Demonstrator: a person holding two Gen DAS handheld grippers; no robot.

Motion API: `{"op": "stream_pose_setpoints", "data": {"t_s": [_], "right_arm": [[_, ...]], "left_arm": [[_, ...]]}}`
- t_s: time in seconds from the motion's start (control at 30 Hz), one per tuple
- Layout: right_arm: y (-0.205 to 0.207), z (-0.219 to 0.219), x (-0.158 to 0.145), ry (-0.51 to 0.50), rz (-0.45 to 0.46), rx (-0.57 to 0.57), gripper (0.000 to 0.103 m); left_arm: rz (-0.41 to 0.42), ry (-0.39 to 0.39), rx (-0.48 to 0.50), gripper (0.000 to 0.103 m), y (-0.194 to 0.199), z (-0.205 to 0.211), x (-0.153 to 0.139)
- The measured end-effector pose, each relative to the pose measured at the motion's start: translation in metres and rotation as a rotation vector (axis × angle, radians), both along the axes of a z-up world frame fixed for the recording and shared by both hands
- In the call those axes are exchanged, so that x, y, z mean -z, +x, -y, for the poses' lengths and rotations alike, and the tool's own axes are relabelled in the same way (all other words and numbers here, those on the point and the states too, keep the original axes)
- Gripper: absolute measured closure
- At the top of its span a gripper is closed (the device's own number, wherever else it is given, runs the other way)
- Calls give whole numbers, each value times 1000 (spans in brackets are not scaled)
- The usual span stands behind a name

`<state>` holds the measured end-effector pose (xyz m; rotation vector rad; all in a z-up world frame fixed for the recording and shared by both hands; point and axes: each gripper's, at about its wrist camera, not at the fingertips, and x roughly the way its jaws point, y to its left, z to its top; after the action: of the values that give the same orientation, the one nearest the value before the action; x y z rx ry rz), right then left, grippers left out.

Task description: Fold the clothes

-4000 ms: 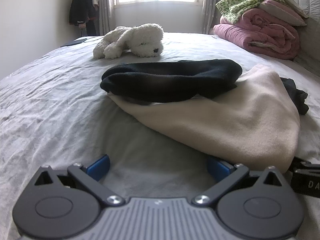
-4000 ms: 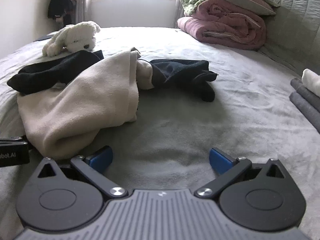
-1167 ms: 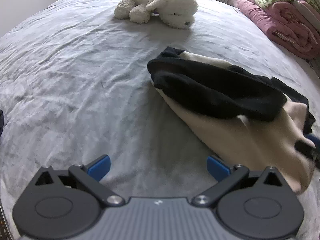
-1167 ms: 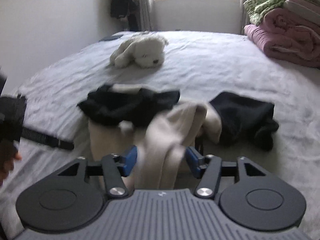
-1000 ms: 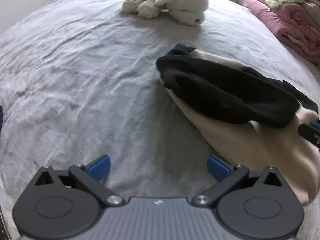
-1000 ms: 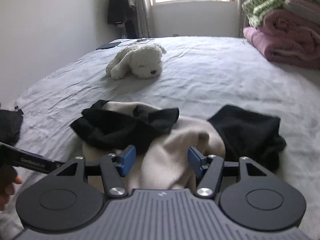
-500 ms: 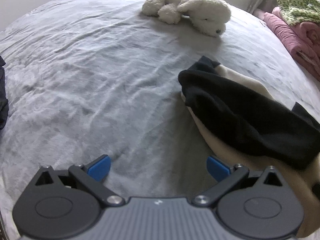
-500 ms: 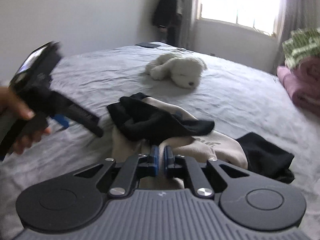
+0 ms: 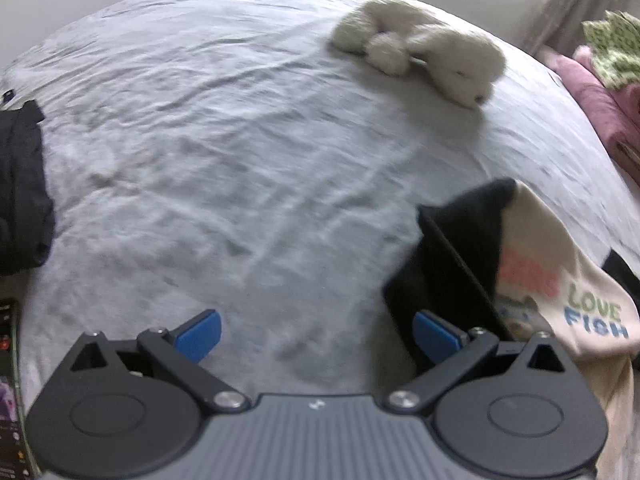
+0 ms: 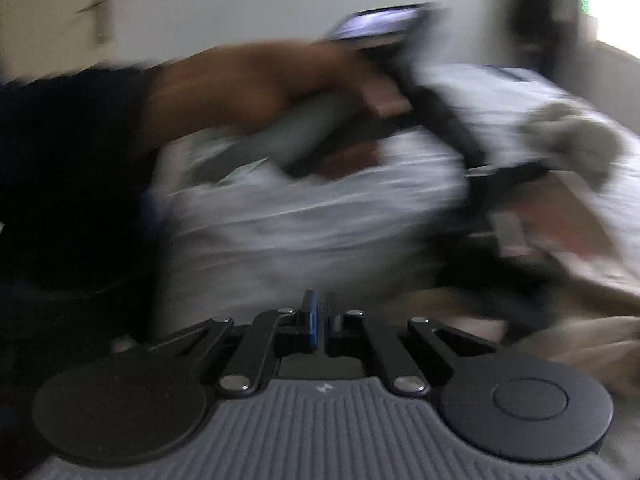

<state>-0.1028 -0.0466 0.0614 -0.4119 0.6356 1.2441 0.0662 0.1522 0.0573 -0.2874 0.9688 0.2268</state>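
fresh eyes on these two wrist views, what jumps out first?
In the left wrist view, the cream shirt printed LOVE FISH, low right with a black garment draped on it, and the white plush dog far up the grey bed. The right view is mostly blur: a hand gripping the other tool.

Grey bedsheet [image 9: 224, 152] is spreading ahead of the left gripper's [image 9: 316, 330] blue pads. Just right of it, a black garment [image 9: 460, 240] is lying on a cream shirt [image 9: 560, 292] printed pink, green and blue. A white plush toy [image 9: 420, 56] is lying beyond.
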Motion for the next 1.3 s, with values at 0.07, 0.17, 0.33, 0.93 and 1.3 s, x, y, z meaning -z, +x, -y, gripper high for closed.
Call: {"op": "stream_pose_setpoints", "data": {"t_s": [0.07, 0.17, 0.33, 0.93, 1.3], "right_arm": [[-10, -10, 6, -47, 30, -33, 102], [-5, -9, 8, -70, 43, 5, 101], [29, 31, -14, 18, 23, 182, 89], [136, 112, 23, 188, -410, 913, 87], [87, 118, -6, 252, -336, 907, 92]], "left_arm": [[4, 10, 11, 0, -1, 0, 0], [12, 29, 56, 0, -1, 6, -1], [94, -3, 141, 0, -4, 18, -10], [67, -188, 166, 0, 5, 40, 11], [84, -253, 192, 0, 3, 43, 7]]}}
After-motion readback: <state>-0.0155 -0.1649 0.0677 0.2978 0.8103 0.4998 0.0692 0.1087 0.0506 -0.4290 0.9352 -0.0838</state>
